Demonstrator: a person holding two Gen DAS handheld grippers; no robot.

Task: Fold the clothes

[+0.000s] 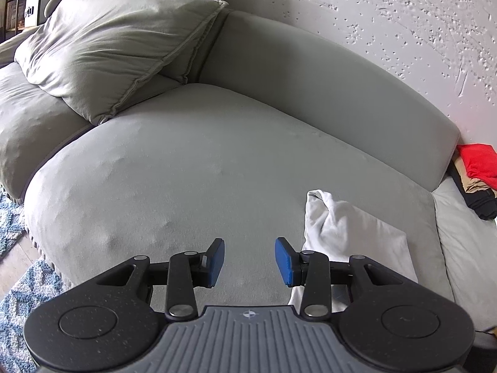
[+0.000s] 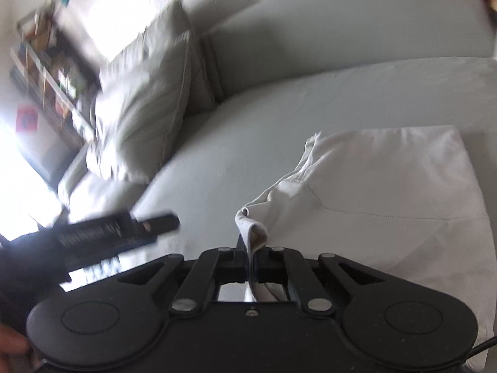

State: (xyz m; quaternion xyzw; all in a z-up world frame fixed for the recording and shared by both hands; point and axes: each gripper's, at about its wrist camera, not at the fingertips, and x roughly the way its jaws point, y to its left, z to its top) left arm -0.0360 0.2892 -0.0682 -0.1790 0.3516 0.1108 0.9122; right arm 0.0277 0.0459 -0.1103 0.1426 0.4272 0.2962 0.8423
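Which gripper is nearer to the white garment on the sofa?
Right. The right gripper is shut on a fold of the white garment, so it touches it. The left gripper stands open over bare sofa cushion, beside the garment and not holding it.

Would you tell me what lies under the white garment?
The white garment lies on the grey sofa seat cushion; whatever it covers is hidden. The right gripper pinches its near edge.
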